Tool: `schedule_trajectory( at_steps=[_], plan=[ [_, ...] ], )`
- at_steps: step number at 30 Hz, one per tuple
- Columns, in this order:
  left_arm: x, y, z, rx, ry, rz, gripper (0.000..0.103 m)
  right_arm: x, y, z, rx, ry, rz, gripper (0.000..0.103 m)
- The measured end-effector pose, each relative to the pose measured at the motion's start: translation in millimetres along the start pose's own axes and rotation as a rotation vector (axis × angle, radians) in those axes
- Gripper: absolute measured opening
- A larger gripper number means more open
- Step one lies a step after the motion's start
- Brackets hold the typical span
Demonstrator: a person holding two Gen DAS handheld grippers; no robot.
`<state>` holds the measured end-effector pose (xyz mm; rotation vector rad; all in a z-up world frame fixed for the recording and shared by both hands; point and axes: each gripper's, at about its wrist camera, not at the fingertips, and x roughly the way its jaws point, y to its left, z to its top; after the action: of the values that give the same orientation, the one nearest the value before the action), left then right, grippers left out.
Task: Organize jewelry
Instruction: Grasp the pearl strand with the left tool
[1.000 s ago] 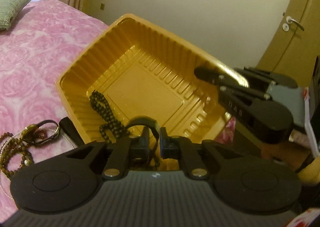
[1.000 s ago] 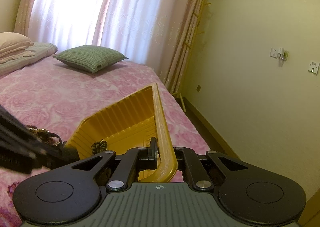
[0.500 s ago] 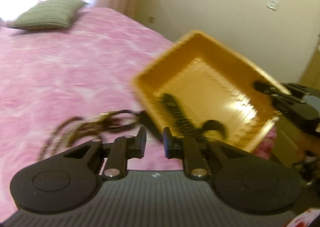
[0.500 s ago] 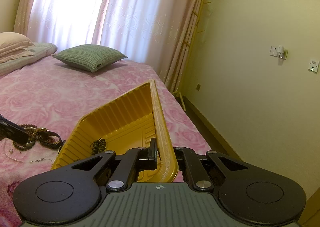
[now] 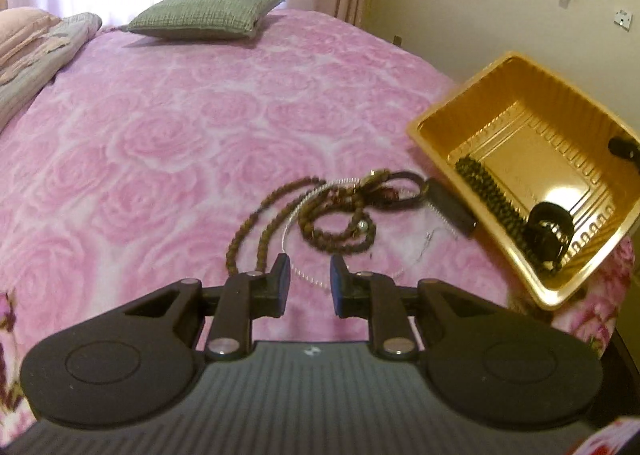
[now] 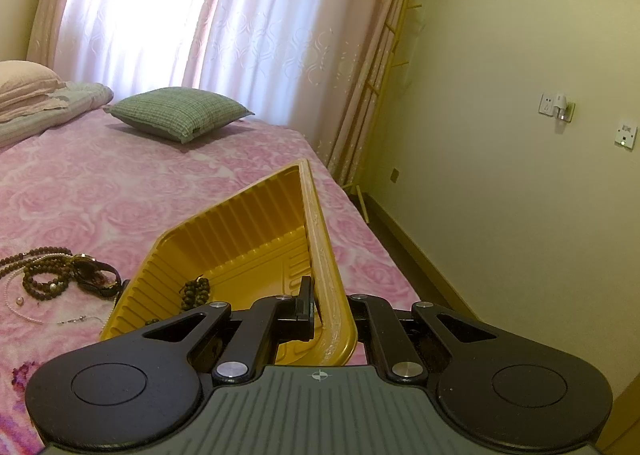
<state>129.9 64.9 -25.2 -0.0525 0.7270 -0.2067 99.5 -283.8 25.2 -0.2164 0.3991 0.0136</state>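
Jaws of the left gripper (image 5: 306,279) stand a little apart and are opening, with nothing between the pads; just beyond its tips lies the pearl strand (image 5: 298,269), a thin pale loop on the pink bedspread (image 5: 160,143). Past that, near and slightly to the right of its line, sits the tangle of brown bead strings (image 5: 340,223), with a dark-strapped wristwatch (image 5: 400,195) at the far side of the heap, its strap end reaching toward the tray. These pieces look light and limp: a strand will likely drape and swing once lifted, and since the loops overlap, pulling one may drag its neighbours along. Beads are round and hard, so a pinch across a bunched section probably holds better than on a single bead; the pearl strand looks the most delicate and easiest to snag. Farther right, well off the left gripper's line, the gold plastic tray (image 5: 516,119) already holds a dark bead string (image 5: 488,191) and a black band (image 5: 550,223). The right gripper (image 6: 326,309) is clamped tight on the tray's near rim, one finger inside the wall, keeping it tilted at the bed's edge. The tray looks thin and flexible, so the rim could buckle under a harder squeeze.
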Motion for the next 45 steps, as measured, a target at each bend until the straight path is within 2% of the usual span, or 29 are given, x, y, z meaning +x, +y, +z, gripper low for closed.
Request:
schedule_trajectory(
  at_steps=[7, 15, 22, 25, 27, 30, 40, 43, 45],
  plan=[
    [20, 2, -8, -0.036, 0.021, 0.017, 0.018, 1, 0, 1, -0.008, 0.003, -0.005, 0.006],
    [40, 8, 1, -0.079, 0.02, 0.049, 0.018, 2, 2, -1, -0.008, 0.004, -0.008, 0.006],
    [60, 9, 3, -0.069, 0.062, 0.061, 0.018, 3, 1, -1, -0.011, 0.005, -0.011, 0.006],
    [63, 4, 2, -0.035, 0.053, 0.072, 0.018, 3, 1, -2, -0.014, 0.005, -0.012, 0.006],
    [63, 2, 2, -0.018, 0.056, 0.074, 0.016, 4, 0, -1, -0.012, 0.008, -0.013, 0.006],
    [61, 4, 6, -0.019, 0.057, 0.065, 0.0, 6, 1, -1, -0.011, 0.009, -0.014, 0.006],
    [21, 10, 37, -0.029, -0.045, 0.036, 0.0, 6, 1, -1, -0.011, 0.007, -0.013, 0.006],
    [20, 13, 43, -0.028, -0.05, 0.012, 0.0, 6, 3, -1, -0.012, 0.006, -0.014, 0.006],
    [27, 12, 42, -0.016, -0.017, 0.006, 0.0, 6, 3, -1, -0.01, 0.006, -0.013, 0.006]
  ],
)
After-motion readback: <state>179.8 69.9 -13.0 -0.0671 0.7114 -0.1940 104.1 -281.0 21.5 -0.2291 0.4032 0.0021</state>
